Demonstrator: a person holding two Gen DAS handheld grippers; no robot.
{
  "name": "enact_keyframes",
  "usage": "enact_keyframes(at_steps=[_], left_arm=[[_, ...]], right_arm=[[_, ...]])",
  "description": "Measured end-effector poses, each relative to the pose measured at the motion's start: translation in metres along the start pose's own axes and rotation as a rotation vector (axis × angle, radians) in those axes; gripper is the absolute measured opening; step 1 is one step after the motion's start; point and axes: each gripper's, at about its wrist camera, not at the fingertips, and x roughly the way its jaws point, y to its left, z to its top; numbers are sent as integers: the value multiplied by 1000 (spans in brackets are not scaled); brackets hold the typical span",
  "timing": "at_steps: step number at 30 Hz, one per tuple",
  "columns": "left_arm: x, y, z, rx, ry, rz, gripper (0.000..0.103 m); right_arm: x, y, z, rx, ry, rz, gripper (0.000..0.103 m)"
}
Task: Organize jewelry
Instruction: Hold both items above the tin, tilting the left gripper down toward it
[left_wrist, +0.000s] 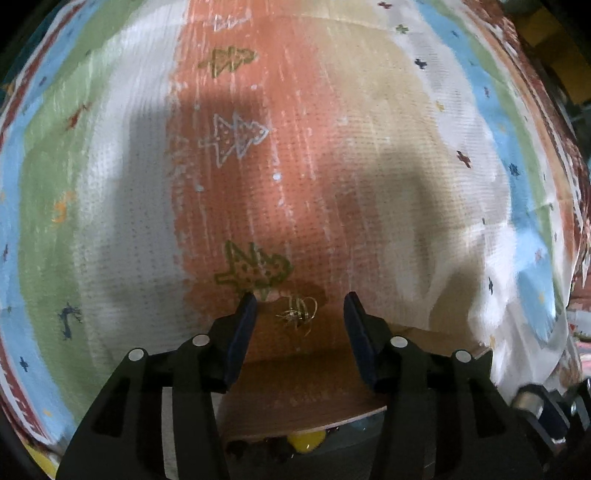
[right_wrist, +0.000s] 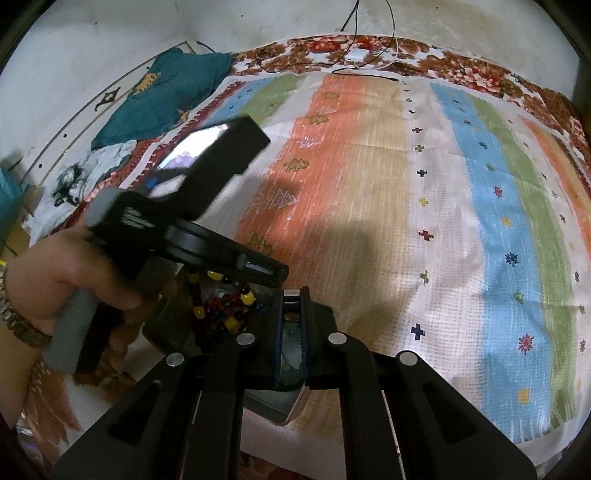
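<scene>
In the left wrist view my left gripper (left_wrist: 300, 301) is open, its blue-padded fingers on either side of a small tangle of thin gold jewelry (left_wrist: 298, 314) lying on a brown card (left_wrist: 314, 384). Yellow and dark beads (left_wrist: 295, 443) show under the card's near edge. In the right wrist view my right gripper (right_wrist: 292, 295) is shut on the rim of a clear box (right_wrist: 284, 402) that holds a yellow, red and dark bead necklace (right_wrist: 225, 310). The left gripper's body (right_wrist: 173, 206) hangs over that box, held by a hand.
A striped bedspread (right_wrist: 406, 206) in orange, tan, white, blue and green covers the bed. A teal cushion (right_wrist: 166, 96) and clothes lie at the far left by the wall. A white charger and cables (right_wrist: 358, 55) lie at the far edge.
</scene>
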Motion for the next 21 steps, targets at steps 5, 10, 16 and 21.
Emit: enact_keyframes(at_steps=[5,10,16,21], left_arm=[[3,-5,3,5,26,39,51],[8,-15,8,-8,33,90,48],[8,-11,8,-22,37,123,18],[8,-2,8,-30,24,116,15]], right_arm=[[-4,-4,2,10,-12,8,9],[-6,-3,3,4,-13,21,9],[-6,-4,3,-1,-7,26,9],[-5,-3,3,-5,-7,27,9]])
